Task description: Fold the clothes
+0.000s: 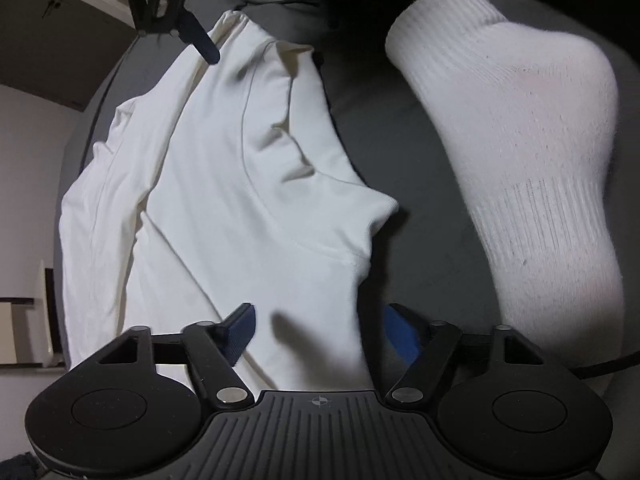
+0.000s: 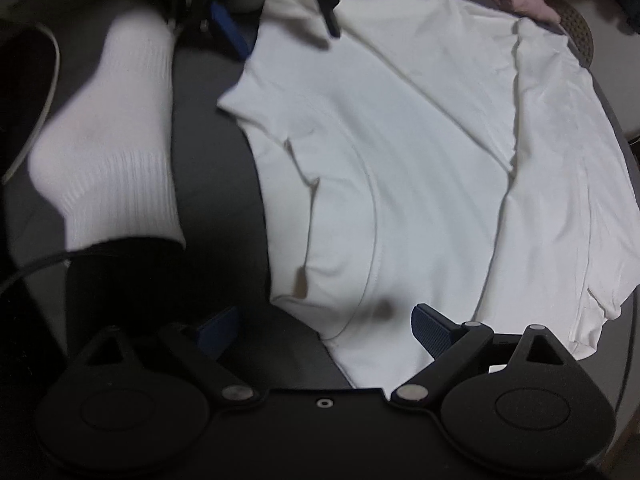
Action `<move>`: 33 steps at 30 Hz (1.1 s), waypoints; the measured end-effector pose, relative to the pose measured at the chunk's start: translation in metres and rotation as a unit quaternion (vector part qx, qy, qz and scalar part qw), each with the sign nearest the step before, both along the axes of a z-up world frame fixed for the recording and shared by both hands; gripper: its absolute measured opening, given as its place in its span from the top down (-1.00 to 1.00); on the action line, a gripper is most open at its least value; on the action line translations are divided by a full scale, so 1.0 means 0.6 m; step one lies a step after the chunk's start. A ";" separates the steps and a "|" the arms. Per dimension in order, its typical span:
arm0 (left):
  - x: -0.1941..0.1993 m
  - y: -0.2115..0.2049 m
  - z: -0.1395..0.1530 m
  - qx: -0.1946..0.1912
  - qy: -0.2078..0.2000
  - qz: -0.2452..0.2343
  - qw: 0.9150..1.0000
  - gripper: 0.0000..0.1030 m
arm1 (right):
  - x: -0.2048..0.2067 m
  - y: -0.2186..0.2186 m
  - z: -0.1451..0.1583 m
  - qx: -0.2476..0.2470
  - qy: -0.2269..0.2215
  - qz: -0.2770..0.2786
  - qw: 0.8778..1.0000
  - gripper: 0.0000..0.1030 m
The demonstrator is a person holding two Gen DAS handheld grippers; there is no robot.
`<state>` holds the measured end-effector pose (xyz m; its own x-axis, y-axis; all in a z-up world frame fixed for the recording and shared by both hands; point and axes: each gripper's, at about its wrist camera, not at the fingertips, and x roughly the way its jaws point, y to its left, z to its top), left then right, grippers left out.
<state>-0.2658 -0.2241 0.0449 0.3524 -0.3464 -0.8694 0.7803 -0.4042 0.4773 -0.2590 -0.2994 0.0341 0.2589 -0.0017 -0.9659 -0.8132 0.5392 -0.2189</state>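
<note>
Grey bed (image 2: 224, 208) with a white shirt (image 2: 400, 168) spread flat, one side panel already lying folded over; a socked foot (image 1: 512, 152) sits just beside it. Both the left gripper (image 1: 320, 320) and right gripper (image 2: 324, 324) hover with fingers wide open, holding nothing, so I'd guess we're mid-fold or smoothing.

Dim room; grey surface (image 1: 420, 208), pale wall (image 1: 28, 184), dark cabinet (image 1: 60, 48) upper left
</note>
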 end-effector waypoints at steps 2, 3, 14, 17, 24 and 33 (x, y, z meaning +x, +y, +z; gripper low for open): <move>0.003 -0.003 0.003 -0.007 0.000 0.006 1.000 0.21 | 0.001 0.000 -0.001 0.002 0.013 -0.007 1.000 -0.84; 0.004 -0.005 0.004 -0.010 -0.001 0.008 1.000 0.46 | 0.003 0.001 -0.002 0.002 0.012 -0.018 1.000 -0.84; 0.026 -0.015 0.025 -0.046 0.032 0.056 0.997 0.76 | -0.005 -0.004 -0.013 0.014 -0.023 -0.107 0.994 -0.99; 0.035 -0.014 0.036 -0.069 0.030 0.073 0.994 0.76 | -0.009 -0.002 -0.013 0.014 -0.034 -0.115 0.993 -1.00; 0.054 -0.011 0.051 -0.104 0.032 0.104 0.989 0.76 | -0.025 0.011 -0.007 0.021 -0.060 -0.133 0.989 -1.00; 0.093 0.001 0.075 -0.159 0.087 0.200 0.963 0.76 | -0.032 0.047 0.003 0.024 -0.118 -0.158 0.980 -1.00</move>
<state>-0.2100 -0.2233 0.0896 0.3712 -0.4714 -0.8000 0.9227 0.0903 0.3749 -0.2781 -0.2712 0.0360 0.4687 -0.0731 -0.8803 -0.5338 0.7706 -0.3482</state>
